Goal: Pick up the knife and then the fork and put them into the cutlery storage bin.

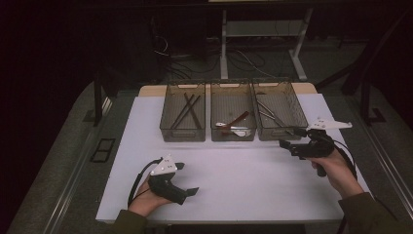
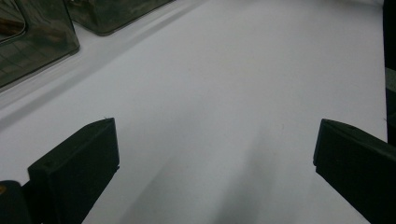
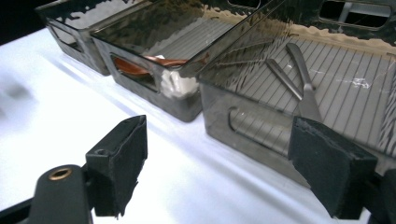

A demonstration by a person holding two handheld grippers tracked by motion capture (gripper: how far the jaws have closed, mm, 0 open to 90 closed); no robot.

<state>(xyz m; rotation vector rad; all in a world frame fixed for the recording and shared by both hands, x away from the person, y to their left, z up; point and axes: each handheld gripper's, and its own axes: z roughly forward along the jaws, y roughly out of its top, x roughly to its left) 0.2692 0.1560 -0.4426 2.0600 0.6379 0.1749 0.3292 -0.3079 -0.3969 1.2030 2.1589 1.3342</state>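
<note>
Three smoky see-through bins stand in a row at the back of the white table (image 1: pixel 243 180). The left bin (image 1: pixel 182 132) holds dark sticks (image 1: pixel 187 109). Inside the middle bin (image 1: pixel 233 136) lie a brown utensil (image 1: pixel 239 118) and a white one (image 1: pixel 234 129). Metal utensils (image 1: pixel 267 112) rest in the right bin (image 1: pixel 278 134). My left gripper (image 1: pixel 187 179) hovers low over the near left of the table, open and empty (image 2: pixel 215 140). My right gripper (image 1: pixel 291 138) is open just in front of the right bin (image 3: pixel 252 126), pointing at its wall, with nothing between the jaws (image 3: pixel 217 140). The metal utensils (image 3: pixel 303 79) show through that bin.
The floor beyond the table holds desk legs and cables (image 1: pixel 243 58). Bare white surface lies between the two grippers and in front of the bins. The left gripper view catches two bin corners (image 2: pixel 37 42) at upper left.
</note>
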